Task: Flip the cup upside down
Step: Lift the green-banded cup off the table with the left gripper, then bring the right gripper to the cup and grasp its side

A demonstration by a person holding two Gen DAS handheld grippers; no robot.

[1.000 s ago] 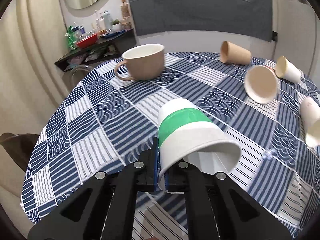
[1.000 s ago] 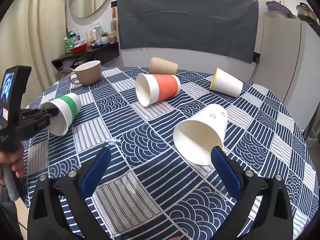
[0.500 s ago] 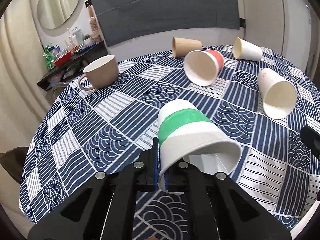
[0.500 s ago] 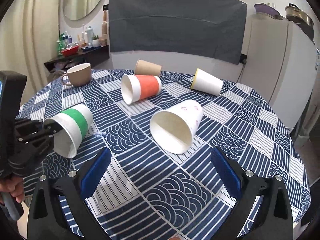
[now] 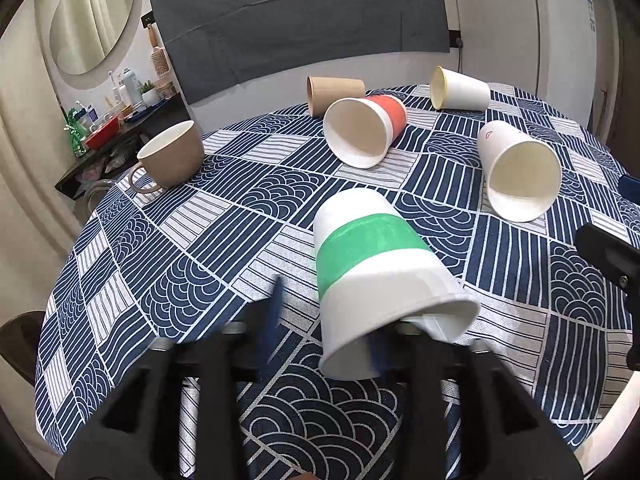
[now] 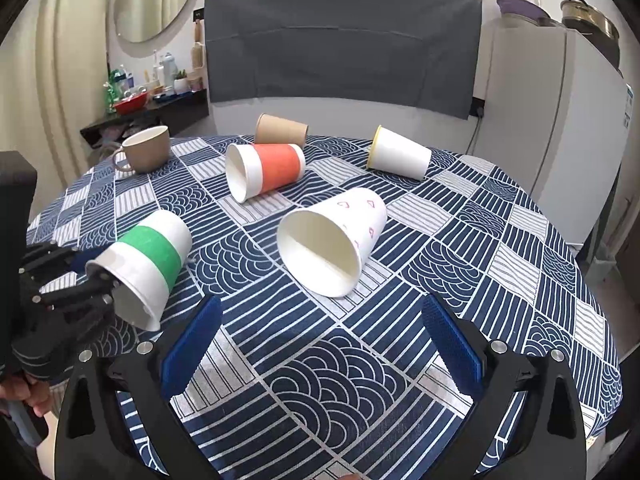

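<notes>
A white paper cup with a green band (image 5: 372, 272) lies tilted at the near left of the table, mouth toward the camera; it also shows in the right wrist view (image 6: 148, 256). My left gripper (image 5: 324, 320) has its jaws spread: the left finger stands apart from the cup, the right finger is inside the rim. In the right wrist view the left gripper (image 6: 92, 276) sits at the cup's mouth. My right gripper (image 6: 320, 340) is open and empty above the near table, in front of a white cup with pink hearts (image 6: 332, 240).
On the blue patterned tablecloth (image 6: 400, 360) lie an orange-banded cup (image 6: 264, 168), a brown cup (image 6: 280, 130) and a yellow-rimmed white cup (image 6: 400, 156), all on their sides. A beige mug (image 6: 144, 150) stands upright at the far left. A fridge (image 6: 560, 120) stands right.
My left gripper has opened; its jaws were clamped on the green-banded cup's rim and now stand apart. Both cameras have shifted a little relative to the table.
</notes>
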